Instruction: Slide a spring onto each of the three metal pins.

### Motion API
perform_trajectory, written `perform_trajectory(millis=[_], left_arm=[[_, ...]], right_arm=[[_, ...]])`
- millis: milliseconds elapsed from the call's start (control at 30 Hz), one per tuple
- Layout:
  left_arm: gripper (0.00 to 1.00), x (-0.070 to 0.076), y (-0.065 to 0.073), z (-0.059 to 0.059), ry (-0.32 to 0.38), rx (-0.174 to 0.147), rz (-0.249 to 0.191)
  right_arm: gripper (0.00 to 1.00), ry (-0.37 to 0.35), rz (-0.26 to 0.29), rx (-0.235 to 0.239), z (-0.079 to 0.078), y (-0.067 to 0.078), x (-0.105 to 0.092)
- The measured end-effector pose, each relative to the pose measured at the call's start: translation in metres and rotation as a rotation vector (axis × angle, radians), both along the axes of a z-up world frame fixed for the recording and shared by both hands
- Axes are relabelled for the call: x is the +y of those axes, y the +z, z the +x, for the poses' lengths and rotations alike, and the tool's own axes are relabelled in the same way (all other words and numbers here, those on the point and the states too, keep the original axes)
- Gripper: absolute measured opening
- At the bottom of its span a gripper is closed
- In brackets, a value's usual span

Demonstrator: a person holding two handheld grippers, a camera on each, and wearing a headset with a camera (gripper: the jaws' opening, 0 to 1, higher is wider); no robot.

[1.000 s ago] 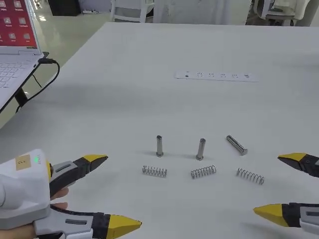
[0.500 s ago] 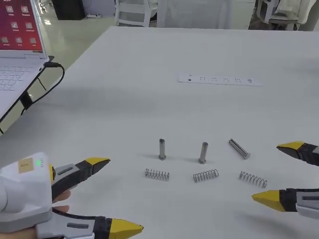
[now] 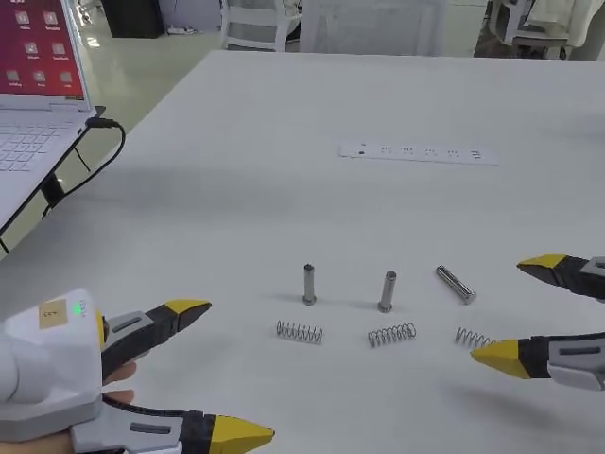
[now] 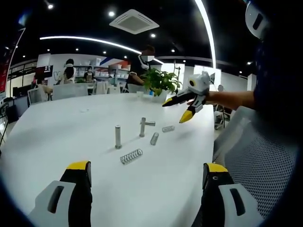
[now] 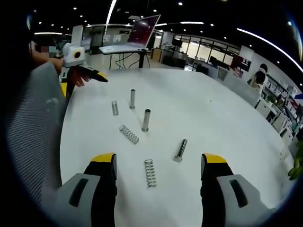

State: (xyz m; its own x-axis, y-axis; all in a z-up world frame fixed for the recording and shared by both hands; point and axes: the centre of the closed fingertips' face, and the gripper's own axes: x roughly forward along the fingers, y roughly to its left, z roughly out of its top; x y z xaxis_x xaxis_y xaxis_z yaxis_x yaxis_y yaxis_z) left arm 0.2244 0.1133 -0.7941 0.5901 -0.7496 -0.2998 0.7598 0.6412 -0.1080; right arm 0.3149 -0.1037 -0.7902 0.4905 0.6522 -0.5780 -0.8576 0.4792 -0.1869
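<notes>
The right gripper (image 3: 518,308), wide open and empty, is the one nearer the rightmost spring (image 3: 468,336). Low centre in the right gripper view, that spring's long axis runs along the jaws' own direction.

On the worktop (image 3: 236,170) we find, toward the near edge, a row with the left pin (image 3: 309,284) and middle pin (image 3: 388,291) upright and the right pin (image 3: 455,285) lying flat, the left spring (image 3: 299,332), middle spring (image 3: 391,334) and right spring (image 3: 468,336) each just before its pin, a power strip (image 3: 417,152) well behind them, and a laptop (image 3: 33,104) beyond the left edge.

head view: above, looking down at table (image 3: 284,142) | gripper views: low, from opposite sides | shared: middle pin (image 3: 388,291)
</notes>
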Motion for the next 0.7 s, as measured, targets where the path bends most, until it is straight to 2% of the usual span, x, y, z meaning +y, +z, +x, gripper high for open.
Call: perform_trajectory(millis=[333, 700], left_arm=[[0.95, 0.002, -0.001, 0.002, 0.005, -0.001, -0.002], [0.95, 0.003, -0.003, 0.002, 0.007, 0.006, -0.002]], right_arm=[[0.72, 0.01, -0.021, -0.003, 0.015, 0.002, 0.007], [0.72, 0.012, -0.034, 0.014, 0.027, -0.002, 0.016]])
